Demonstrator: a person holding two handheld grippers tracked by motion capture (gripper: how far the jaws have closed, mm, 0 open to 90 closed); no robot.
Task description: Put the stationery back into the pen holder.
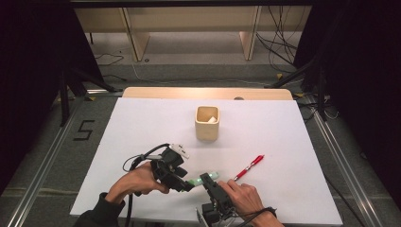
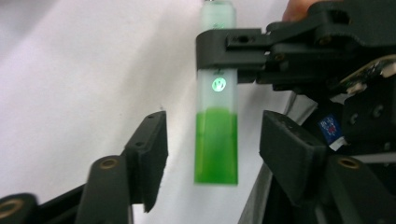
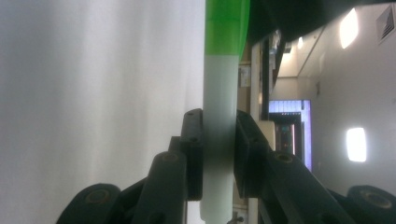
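Note:
A highlighter (image 2: 216, 140) with a translucent white barrel and a green cap (image 3: 226, 28) hangs just above the white table sheet (image 1: 142, 127) near its front edge. My right gripper (image 3: 218, 149) is shut on the white barrel, both pads pressed flat against it. My left gripper (image 2: 217, 140) is open, with its two jaws standing on either side of the green cap and a gap on each side. In the high view the left gripper (image 1: 188, 185) and right gripper (image 1: 207, 178) meet tip to tip over the highlighter (image 1: 201, 178).
A red pen (image 1: 249, 167) lies slanted on the sheet to the right of the grippers. A square wooden pen cup (image 1: 207, 123) stands at mid-table with something white inside. Dark floor and cables surround the table.

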